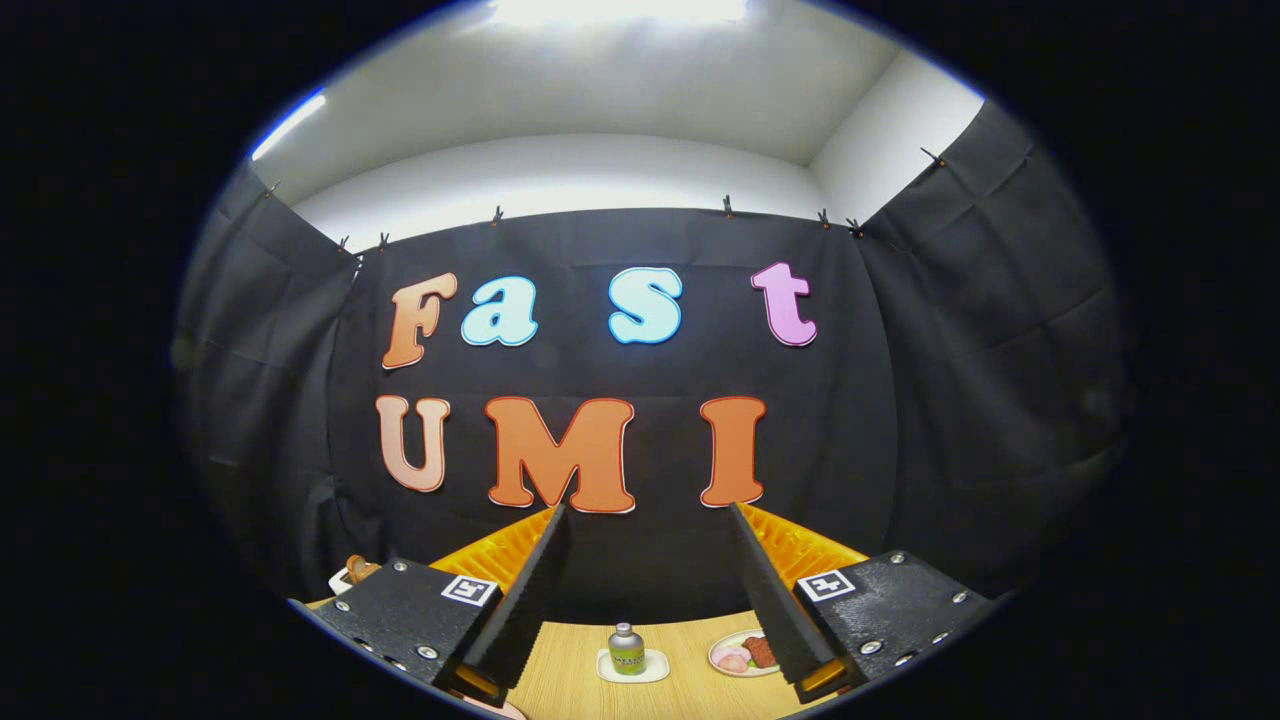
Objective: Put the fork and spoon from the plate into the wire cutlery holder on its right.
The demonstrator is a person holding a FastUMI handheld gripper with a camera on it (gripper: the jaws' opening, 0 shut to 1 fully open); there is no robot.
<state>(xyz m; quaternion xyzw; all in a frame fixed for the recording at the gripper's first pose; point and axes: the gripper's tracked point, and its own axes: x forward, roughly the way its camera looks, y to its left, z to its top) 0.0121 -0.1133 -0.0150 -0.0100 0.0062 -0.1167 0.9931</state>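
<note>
My gripper (648, 512) is held high and points at the booth's back wall, its two fingers spread wide apart with nothing between them. Far below, between the fingers, lies the wooden table (570, 670). A small plate (742, 655) with pink and brown food on it sits on that table beside the right finger (775, 590), partly hidden by it. I see no fork, spoon or wire holder from here.
A small bottle (627, 649) with a grey cap stands on a white coaster (655, 665) at the table's middle. A brown and white object (352, 573) peeks out past the left finger. Black cloth walls close in the back and both sides.
</note>
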